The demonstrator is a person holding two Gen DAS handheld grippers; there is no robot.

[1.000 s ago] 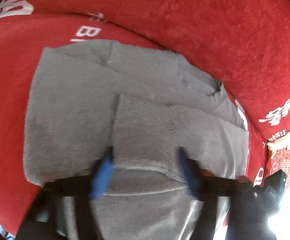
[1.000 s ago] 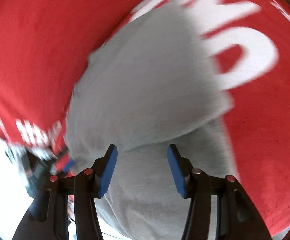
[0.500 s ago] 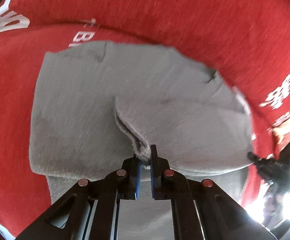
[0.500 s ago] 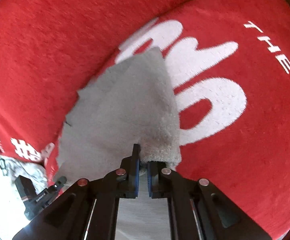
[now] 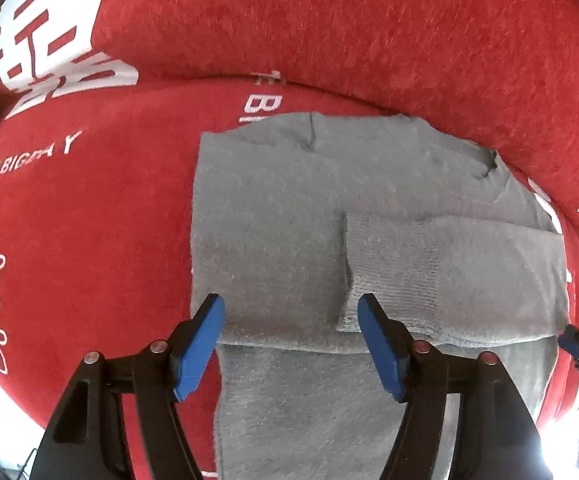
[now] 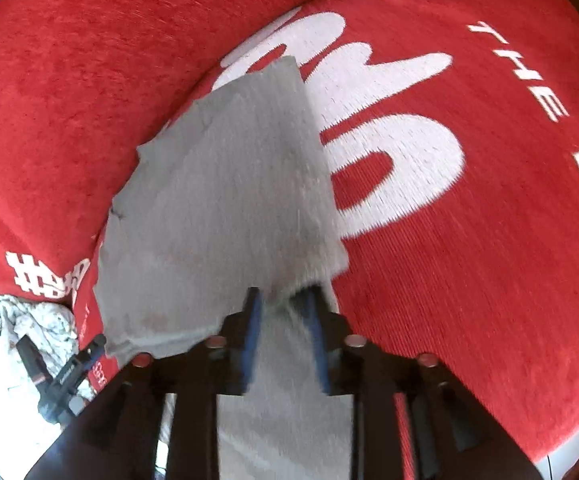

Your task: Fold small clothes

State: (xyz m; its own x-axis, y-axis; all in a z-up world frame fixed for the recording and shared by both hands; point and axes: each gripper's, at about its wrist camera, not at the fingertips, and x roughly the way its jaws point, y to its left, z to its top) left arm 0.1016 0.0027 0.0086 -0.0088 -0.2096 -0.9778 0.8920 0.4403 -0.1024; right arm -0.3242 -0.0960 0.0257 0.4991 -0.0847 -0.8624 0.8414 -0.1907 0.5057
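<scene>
release after a fold: both tongs letting go of the grey sweater (image 5: 273, 216) on the red cover (image 5: 89, 240).

your left gripper (image 5: 291, 340) stands spread and opening, nothing between its blue pads (image 5: 199, 348); the ribbed cuff (image 5: 389, 272) lies flat across the body. your right gripper (image 6: 283, 320) is opening, fuzzy knit between the pads but apparently not pinched. judged: sleeves are in; next you need a fresh pinch on the near hem to fold it up. soft, nappy, squared panel.
</scene>
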